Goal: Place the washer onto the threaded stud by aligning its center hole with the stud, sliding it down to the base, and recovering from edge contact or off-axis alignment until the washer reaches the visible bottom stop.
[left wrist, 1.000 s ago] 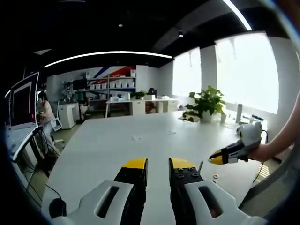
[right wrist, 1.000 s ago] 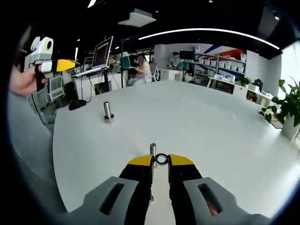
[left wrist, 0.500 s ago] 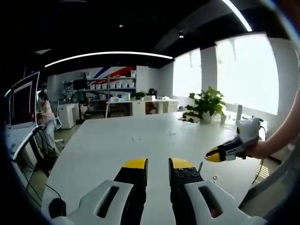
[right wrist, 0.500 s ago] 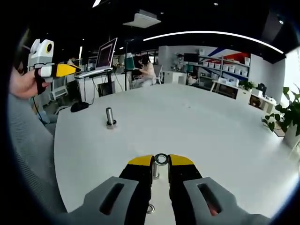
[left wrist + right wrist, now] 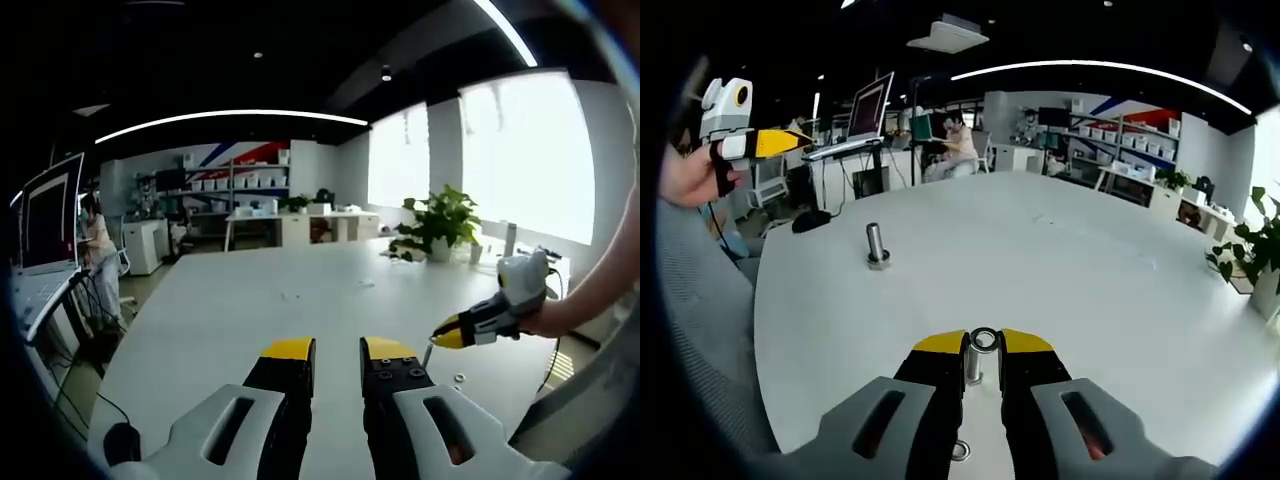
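Where the right claw [image 5: 983,342] pinches the washer [image 5: 983,339], a stud [image 5: 973,364] shows below.

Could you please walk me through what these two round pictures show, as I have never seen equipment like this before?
No robot here: a person holds a two-jaw gripper in each hand, and a fisheye camera rides on each, looking forward along its yellow-tipped jaws.

In the right gripper view, the right gripper pinches a small metal washer at its tips, just above a threaded stud that stands between the jaws on the white table. A spare washer lies lower between the jaws, and a second stud stands further off.

In the left gripper view, the left gripper holds nothing, its jaws slightly apart over the same table. The right gripper comes into this view from the right.

Around are an office with a potted plant and a monitor.
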The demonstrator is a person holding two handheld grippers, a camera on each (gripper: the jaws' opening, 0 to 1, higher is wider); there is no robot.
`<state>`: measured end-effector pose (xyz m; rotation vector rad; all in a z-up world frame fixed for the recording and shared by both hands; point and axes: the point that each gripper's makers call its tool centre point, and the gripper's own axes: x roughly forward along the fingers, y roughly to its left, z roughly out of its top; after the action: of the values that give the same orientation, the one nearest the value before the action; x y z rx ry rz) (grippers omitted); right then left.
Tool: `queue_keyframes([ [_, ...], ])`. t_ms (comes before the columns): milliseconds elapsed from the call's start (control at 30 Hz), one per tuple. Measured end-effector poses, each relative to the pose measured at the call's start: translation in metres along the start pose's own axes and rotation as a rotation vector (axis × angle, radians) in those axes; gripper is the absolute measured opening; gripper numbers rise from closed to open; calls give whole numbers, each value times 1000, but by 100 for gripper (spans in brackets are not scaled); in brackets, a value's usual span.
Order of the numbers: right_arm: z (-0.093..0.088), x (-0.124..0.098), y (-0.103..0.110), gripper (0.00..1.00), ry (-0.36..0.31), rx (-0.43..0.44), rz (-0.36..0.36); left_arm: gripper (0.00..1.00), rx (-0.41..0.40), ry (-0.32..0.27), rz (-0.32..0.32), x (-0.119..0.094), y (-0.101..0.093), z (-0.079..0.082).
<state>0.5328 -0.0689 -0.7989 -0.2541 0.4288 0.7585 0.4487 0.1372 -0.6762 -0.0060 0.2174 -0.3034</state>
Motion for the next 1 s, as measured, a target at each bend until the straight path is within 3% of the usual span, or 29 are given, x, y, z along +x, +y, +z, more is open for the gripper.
queue_keyframes([
  [1000, -7, 7, 6, 14, 43, 2, 8, 16, -8, -8, 11, -2, 5, 2],
])
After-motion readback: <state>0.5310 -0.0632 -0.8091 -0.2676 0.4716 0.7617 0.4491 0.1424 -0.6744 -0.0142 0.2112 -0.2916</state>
